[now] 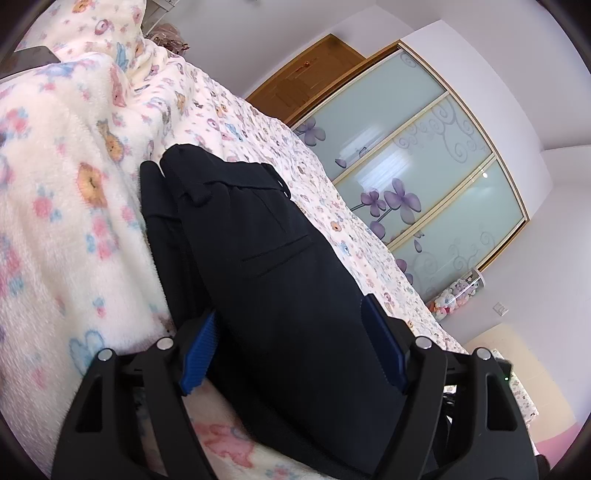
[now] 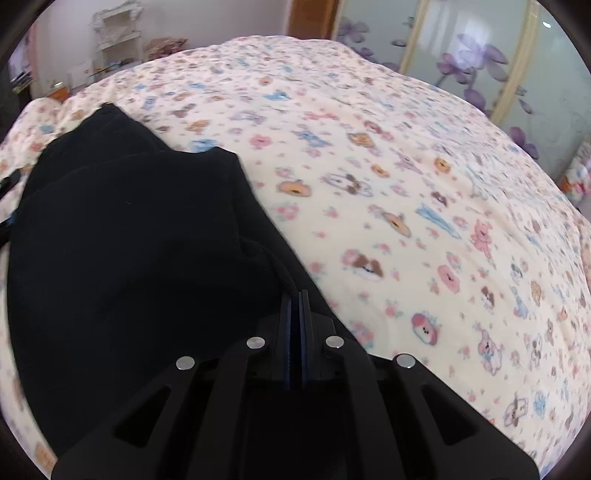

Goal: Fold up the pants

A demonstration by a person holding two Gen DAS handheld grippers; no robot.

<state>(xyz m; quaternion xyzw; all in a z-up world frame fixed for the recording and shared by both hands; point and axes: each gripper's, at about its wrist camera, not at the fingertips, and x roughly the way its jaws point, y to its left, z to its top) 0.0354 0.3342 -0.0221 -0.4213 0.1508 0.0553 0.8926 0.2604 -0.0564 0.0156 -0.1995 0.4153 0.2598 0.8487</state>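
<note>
Pants (image 1: 258, 258) lie on the bed (image 1: 74, 221), running toward 11 o'clock. Wardrobe (image 1: 424, 177) stands behind the bed at 2 o'clock. Shelf (image 2: 118, 33) behind at 11 o'clock.

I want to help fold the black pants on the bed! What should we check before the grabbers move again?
1. Right gripper shut: ok, its pads are pressed together.
2. Cloth truly pinched by it: cannot tell; black pants lie right at the tips, too dark.
3. Left gripper open: ok, pads stand wide apart.
4. Left gripper free of the pants: not ok, cloth runs between its fingers.
5. Pants lying flat: not ok, layers are bunched near the far end.
6. Blanket has room beside: ok.
</note>
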